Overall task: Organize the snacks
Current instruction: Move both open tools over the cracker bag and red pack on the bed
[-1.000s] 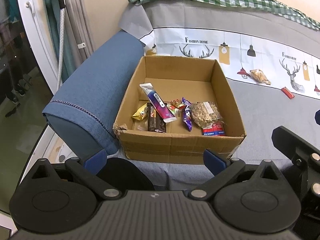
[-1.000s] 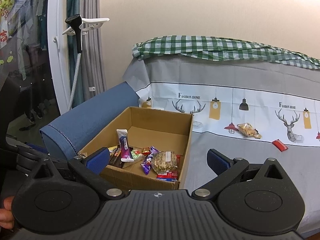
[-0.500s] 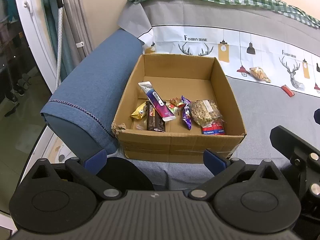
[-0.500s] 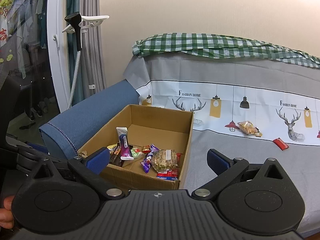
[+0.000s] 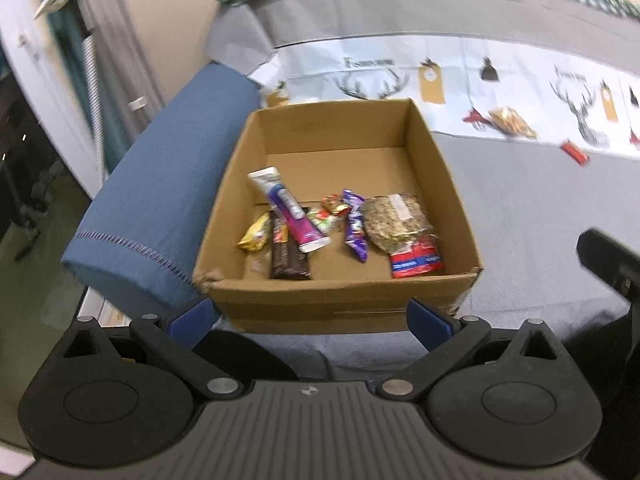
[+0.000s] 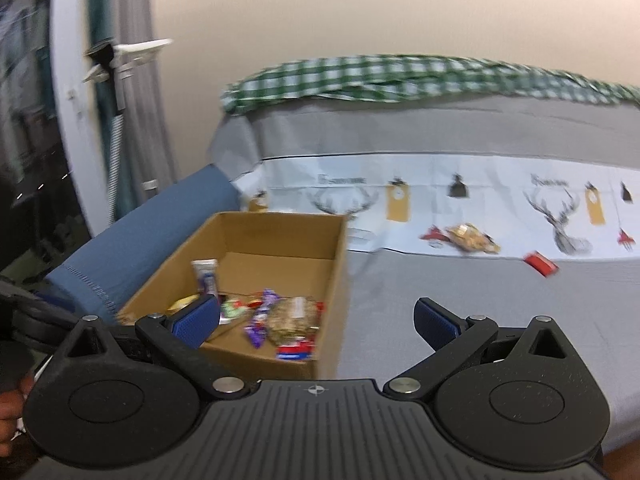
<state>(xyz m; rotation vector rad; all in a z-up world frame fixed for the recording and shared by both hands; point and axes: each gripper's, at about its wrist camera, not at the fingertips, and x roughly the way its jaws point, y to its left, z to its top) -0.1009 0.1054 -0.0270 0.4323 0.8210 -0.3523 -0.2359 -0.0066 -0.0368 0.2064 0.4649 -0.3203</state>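
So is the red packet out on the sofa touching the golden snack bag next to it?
Apart. The right wrist view shows grey and white cover between the red packet and the golden snack bag; the left wrist view shows the same gap.

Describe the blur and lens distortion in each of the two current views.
Left wrist view: motion blur smears the cardboard box and the snack wrappers inside; fisheye bends the sofa back into a curve. Right wrist view: stronger blur on the green checked cloth and sofa print, while the right gripper stays sharp; the window frame bows at the left edge.
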